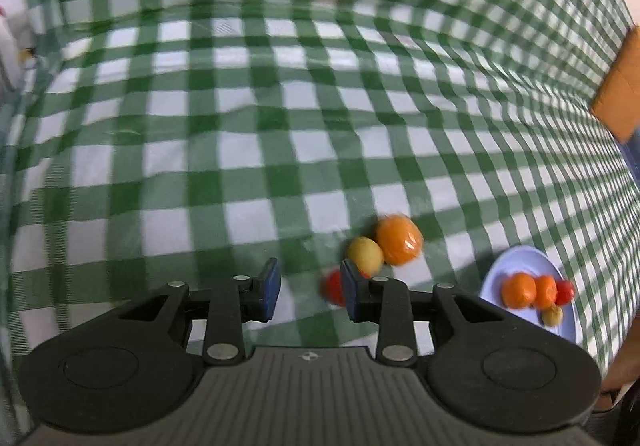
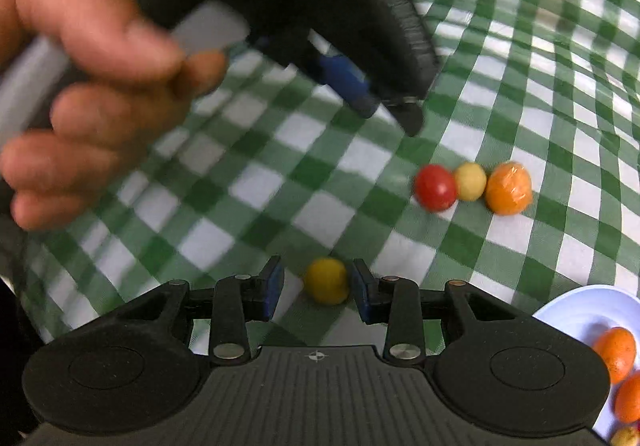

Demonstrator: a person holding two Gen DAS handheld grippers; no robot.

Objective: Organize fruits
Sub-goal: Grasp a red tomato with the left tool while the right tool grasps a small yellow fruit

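On the green-checked tablecloth, short of the pale blue plate: a small yellow fruit between the blue pads of the right gripper. Closed on it, by the look of things, with the pad on the plate's side touching the skin and a sliver of cloth showing at the other pad. Not yet over the plate; near its rim, but apart.

Already on the plate: a cluster of plated fruit, oranges, one red piece and one small yellow piece, filling much of the dish.

Near the plate, clear of its rim, three loose pieces touching in a row: a wrapped orange at the end nearest the plate, a pale yellow fruit in the middle, a red tomato at the far end.

Close above that far end: the left gripper, jaws parted with nothing between them, carried by a person's hand.

Possible trouble from here:
- An off-centre pinch on a round, smooth fruit, likely to squirt out and roll across the cloth away from the plate.
- A drop onto the crowded plate, knocking a neighbour over the shallow rim.
- One open left finger nudging the tomato and scattering the touching row.
- Slippery wrap on the orange, prone to sliding under the pads.
- Two grippers working close together, at risk of bumping.
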